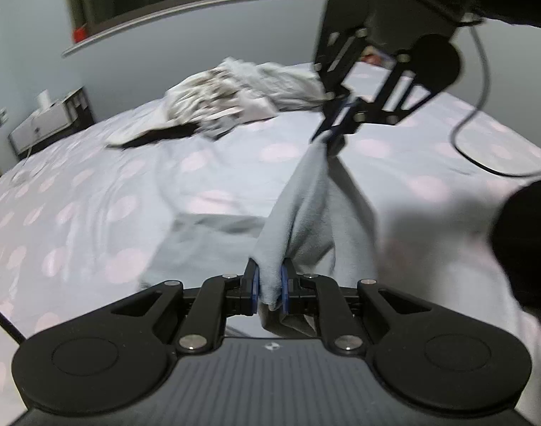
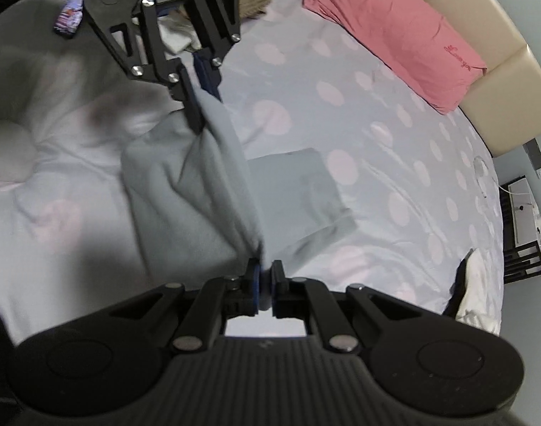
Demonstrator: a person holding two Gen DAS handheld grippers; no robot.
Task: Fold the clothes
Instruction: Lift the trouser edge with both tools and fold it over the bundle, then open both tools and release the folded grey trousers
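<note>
A light grey-blue garment (image 1: 302,198) hangs stretched between my two grippers above the bed. My left gripper (image 1: 269,284) is shut on one end of it. My right gripper shows in the left wrist view (image 1: 329,135), shut on the other end. In the right wrist view my right gripper (image 2: 265,277) pinches the garment (image 2: 199,191), and the left gripper (image 2: 199,113) holds the far end. The garment's lower part (image 2: 298,184) lies flat on the sheet.
The bed has a lilac sheet with pink dots (image 1: 128,184). A heap of unfolded clothes (image 1: 234,96) lies at its far side. A pink pillow (image 2: 394,32) rests against the beige headboard (image 2: 483,35). A bedside table (image 1: 50,120) stands at the left. A cable (image 1: 476,135) hangs at the right.
</note>
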